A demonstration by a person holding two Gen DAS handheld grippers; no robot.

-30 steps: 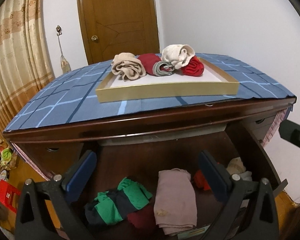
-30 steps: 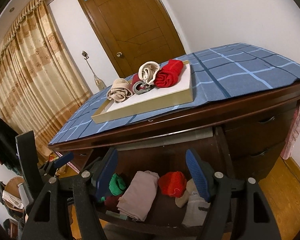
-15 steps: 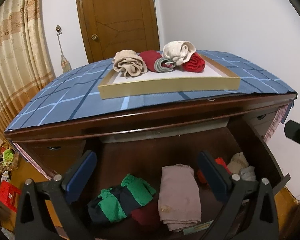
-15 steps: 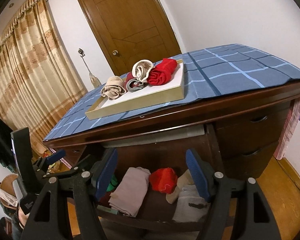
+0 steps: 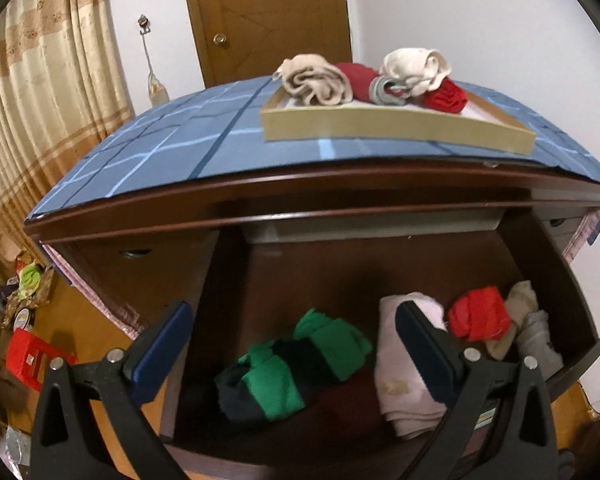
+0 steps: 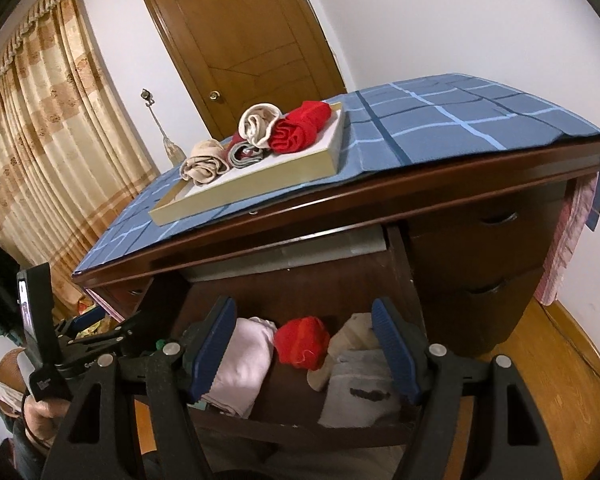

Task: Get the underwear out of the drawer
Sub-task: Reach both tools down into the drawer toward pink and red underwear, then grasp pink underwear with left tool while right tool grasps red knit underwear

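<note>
The open drawer (image 5: 340, 272) of a dark wooden dresser holds loose underwear: a green and navy piece (image 5: 296, 368), a folded pink piece (image 5: 404, 380), a red piece (image 5: 480, 316), a dark red piece (image 5: 340, 400) and beige and grey pieces (image 5: 532, 328). My left gripper (image 5: 296, 340) hovers open above the green and navy piece, touching nothing. My right gripper (image 6: 304, 346) is open too, above the red piece (image 6: 300, 340), with the pink piece (image 6: 240, 364) to its left and a grey-white piece (image 6: 360, 392) to its right. The left gripper (image 6: 80, 328) shows at the right wrist view's left edge.
On the dresser's blue checked cloth (image 5: 160, 152) stands a shallow tan tray (image 5: 380, 132) with several rolled underwear pieces. Closed drawers (image 6: 492, 248) sit to the right. A wooden door (image 6: 252, 40), curtains (image 6: 60, 120) and floor clutter with a red stool (image 5: 28, 356) lie around.
The left gripper has shifted left and lower, so the drawer's contents now sit further right in its view. The right gripper has sunk slightly closer to the drawer. Both stay open.
</note>
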